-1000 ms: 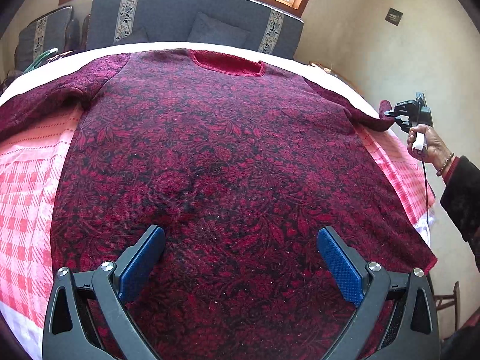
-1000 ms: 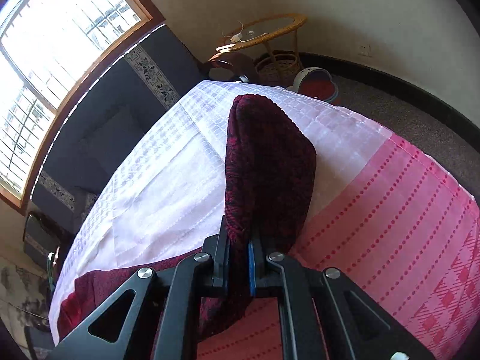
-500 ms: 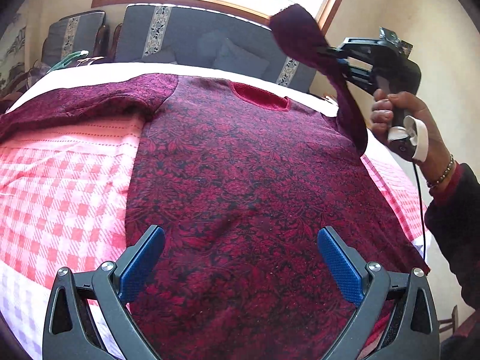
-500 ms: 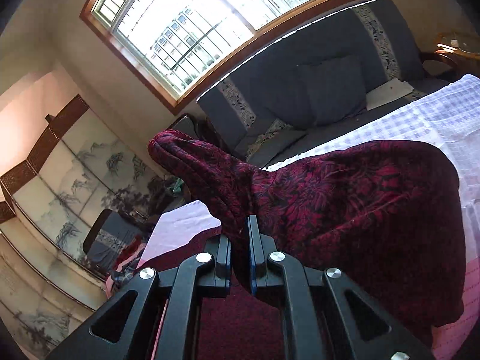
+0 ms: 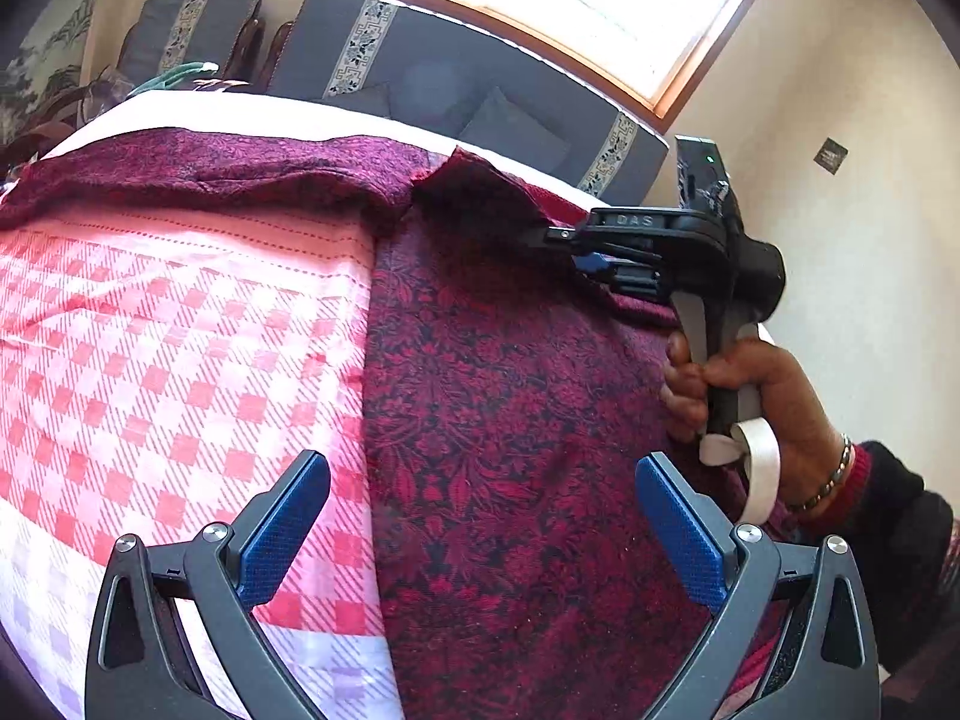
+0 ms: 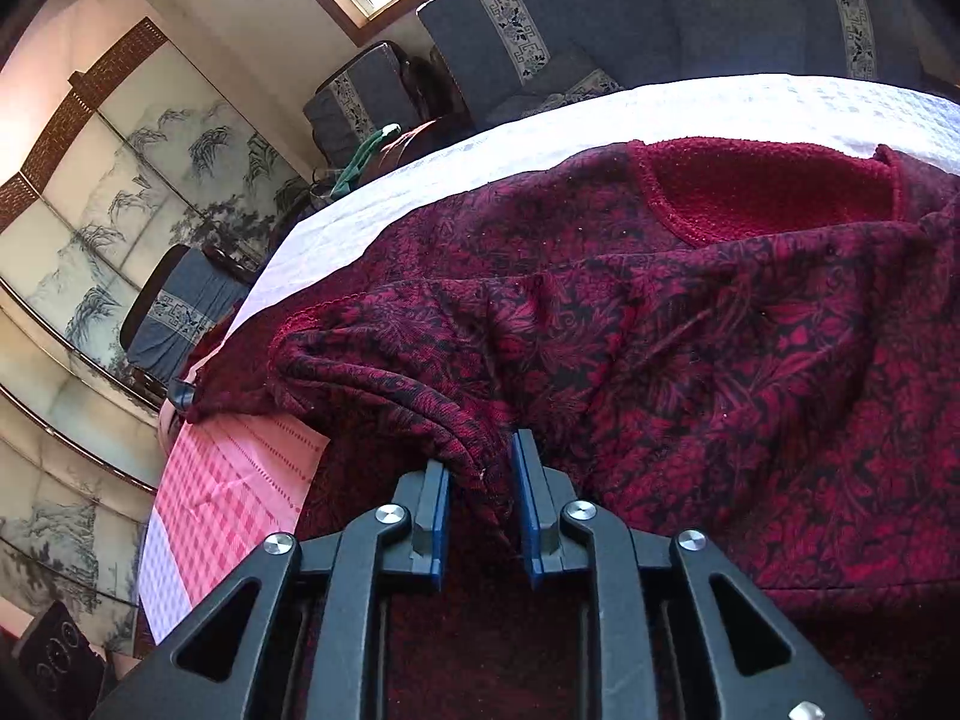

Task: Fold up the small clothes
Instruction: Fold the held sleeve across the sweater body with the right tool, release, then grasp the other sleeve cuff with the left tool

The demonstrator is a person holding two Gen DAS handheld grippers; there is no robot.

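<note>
both your grippers sit over the red top (image 5: 516,420): left gripper (image 5: 480,534) fingers wide apart, right gripper (image 6: 480,516) fingers slightly parted around its sleeve (image 6: 420,378).

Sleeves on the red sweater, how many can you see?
2. One sleeve lies stretched out flat toward the left. The other sleeve is folded over the sweater's body, between the right tongs.

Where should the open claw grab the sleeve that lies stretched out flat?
Probably the cuff, approached from the left, in line with the sleeve. It lies flat and straight out from the sweater, so the cuff is its free end, and the left claw is open and empty.
</note>
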